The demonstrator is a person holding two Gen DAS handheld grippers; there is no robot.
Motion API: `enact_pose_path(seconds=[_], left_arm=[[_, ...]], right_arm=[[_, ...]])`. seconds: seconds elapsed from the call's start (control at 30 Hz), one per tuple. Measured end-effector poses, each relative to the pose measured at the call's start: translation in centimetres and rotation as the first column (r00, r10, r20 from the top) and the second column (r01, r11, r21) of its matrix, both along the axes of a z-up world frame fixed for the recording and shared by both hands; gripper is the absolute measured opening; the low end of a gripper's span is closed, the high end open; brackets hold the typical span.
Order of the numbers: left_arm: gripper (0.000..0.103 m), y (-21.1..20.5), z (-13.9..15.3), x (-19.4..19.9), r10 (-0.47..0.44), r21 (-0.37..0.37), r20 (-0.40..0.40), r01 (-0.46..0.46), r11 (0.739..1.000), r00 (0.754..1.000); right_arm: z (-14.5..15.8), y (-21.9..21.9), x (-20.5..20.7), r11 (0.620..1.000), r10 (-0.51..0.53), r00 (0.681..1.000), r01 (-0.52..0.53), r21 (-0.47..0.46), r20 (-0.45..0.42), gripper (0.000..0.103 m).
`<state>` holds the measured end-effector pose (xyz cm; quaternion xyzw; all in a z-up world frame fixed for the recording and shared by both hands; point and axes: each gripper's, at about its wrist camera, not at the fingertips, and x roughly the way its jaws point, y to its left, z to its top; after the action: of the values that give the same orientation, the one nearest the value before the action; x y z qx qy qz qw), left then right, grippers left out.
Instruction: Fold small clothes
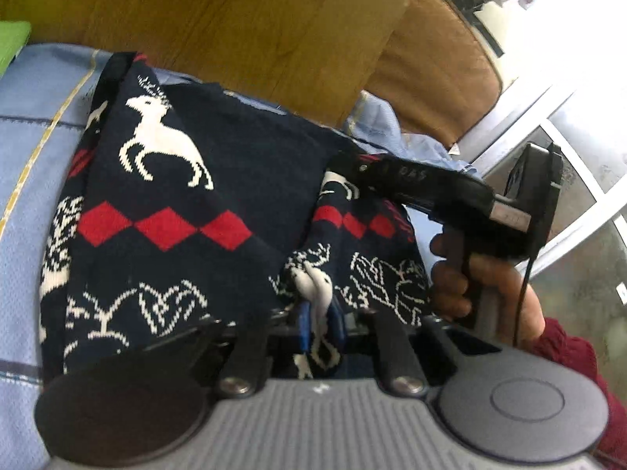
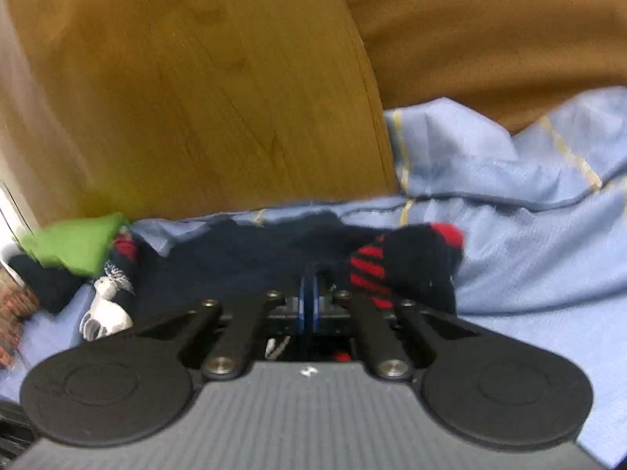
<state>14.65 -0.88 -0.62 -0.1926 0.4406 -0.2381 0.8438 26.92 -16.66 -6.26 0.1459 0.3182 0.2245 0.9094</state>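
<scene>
At the far left of the left wrist view a green cloth (image 1: 13, 43) is seen at the frame edge, lying on a light blue bedsheet (image 1: 31, 117) with yellow and dark stripes. On the sheet a navy knitted sweater (image 1: 176, 180) is spread, patterned with white reindeer and red diamonds, before a wooden headboard (image 1: 235, 19). At bottom centre the left gripper (image 1: 319, 313) is seen with its jaws pressed together on a bunched fold of the sweater, white knit squeezed between the blue pads. To the right, the right gripper (image 1: 352, 164) is laid onto the sweater's far right part, held by a hand (image 1: 470, 286) in a dark red sleeve (image 1: 568, 356); its jaws cannot be told in this view.

In the right wrist view, which is blurred, the green cloth (image 2: 74, 246) is seen at left beside other dark clothes. At centre the right gripper (image 2: 311, 293) is shown with its jaws pressed together, apparently pinching the sweater (image 2: 243, 258) at its edge. A red-striped cuff (image 2: 407, 266) is raised just to the right, with the bedsheet (image 2: 529, 235) beyond.
</scene>
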Motion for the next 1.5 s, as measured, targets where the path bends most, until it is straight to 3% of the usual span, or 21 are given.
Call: enact_pose_path(seconds=[0.07,0.17,0.23,0.27,0.3,0.37,0.47,0.53,0.7,0.73,0.77,0.8,0.87,1.0,1.13,1.23,1.33,1.5], left_arm=[[0.014,0.2,-0.1,-0.2,-0.005,-0.008,0.010,0.005,1.000,1.000],[0.020,1.0,0.6,-0.6,-0.033,-0.030,-0.001,0.033,0.999,0.999],[0.027,2.6,2.0,-1.8,-0.031,-0.023,0.063,0.033,0.999,0.997],[0.037,3.5,2.6,-2.4,-0.007,-0.005,0.103,0.008,1.000,0.995],[0.039,4.4,3.2,-3.0,0.024,0.011,0.134,-0.025,1.000,0.991],[0.038,6.1,3.5,-3.6,0.072,0.004,0.145,-0.073,0.997,0.987],[0.038,7.2,2.7,-3.6,0.125,-0.027,0.114,-0.122,0.992,0.986],[0.038,7.5,1.8,-3.6,0.137,-0.038,0.090,-0.134,0.990,0.986],[0.038,7.2,1.5,-3.8,0.140,-0.018,0.125,-0.139,0.990,0.982],[0.038,7.1,1.5,-3.7,0.137,-0.017,0.129,-0.136,0.991,0.982],[0.038,7.0,1.6,-3.7,0.132,-0.020,0.134,-0.131,0.991,0.982],[0.038,7.0,1.7,-3.7,0.126,-0.031,0.139,-0.123,0.992,0.982],[0.038,7.1,1.4,-3.6,0.119,-0.052,0.141,-0.112,0.992,0.983],[0.032,7.2,0.5,-3.1,0.119,-0.077,0.119,-0.110,0.991,0.986],[0.032,7.2,0.2,-3.4,0.115,-0.074,0.139,-0.106,0.992,0.984],[0.033,6.6,0.2,-3.8,0.093,-0.024,0.185,-0.090,0.996,0.978],[0.034,5.7,0.4,-4.2,0.078,0.024,0.217,-0.086,0.996,0.973],[0.037,5.5,0.4,-4.1,0.071,0.029,0.224,-0.080,0.996,0.972]], right_arm=[[-0.2,-1.0,-0.2,0.999,-0.004,1.000,0.005,0.043,-0.023,0.010],[0.4,-2.0,-1.4,0.998,-0.031,0.999,0.030,0.051,0.013,0.024],[1.3,-3.0,-2.9,0.994,-0.086,0.995,0.082,0.067,0.048,0.026],[1.8,-3.5,-3.7,0.990,-0.115,0.991,0.109,0.084,0.068,0.027],[2.5,-3.9,-4.4,0.988,-0.117,0.989,0.107,0.109,0.088,0.027],[3.8,-3.4,-5.1,0.990,-0.054,0.993,0.039,0.137,0.106,0.028],[4.8,0.7,-4.5,0.988,0.112,0.991,-0.119,0.102,0.071,0.043],[4.6,4.9,-3.6,0.978,0.202,0.979,-0.203,0.039,0.030,0.043],[2.6,13.1,-1.4,0.939,0.313,0.948,-0.318,-0.130,-0.053,0.042],[2.3,13.6,-1.6,0.931,0.327,0.943,-0.333,-0.151,-0.062,0.033],[2.2,13.9,-1.7,0.921,0.352,0.934,-0.357,-0.159,-0.060,0.014],[2.6,13.7,-2.2,0.923,0.345,0.938,-0.345,-0.170,-0.026,0.013],[3.6,12.2,-2.9,0.947,0.285,0.958,-0.275,-0.167,0.041,0.013],[1.2,10.1,-1.0,0.977,0.153,0.985,-0.162,-0.139,-0.076,0.013],[1.2,9.9,-1.5,0.979,0.141,0.988,-0.148,-0.141,-0.055,0.016],[1.9,9.8,-2.2,0.978,0.149,0.988,-0.151,-0.143,-0.030,0.035],[3.3,8.2,-4.0,0.984,0.144,0.989,-0.142,-0.105,0.015,0.035],[4.6,7.4,-9.2,0.969,0.223,0.971,-0.212,-0.123,0.081,0.034]])
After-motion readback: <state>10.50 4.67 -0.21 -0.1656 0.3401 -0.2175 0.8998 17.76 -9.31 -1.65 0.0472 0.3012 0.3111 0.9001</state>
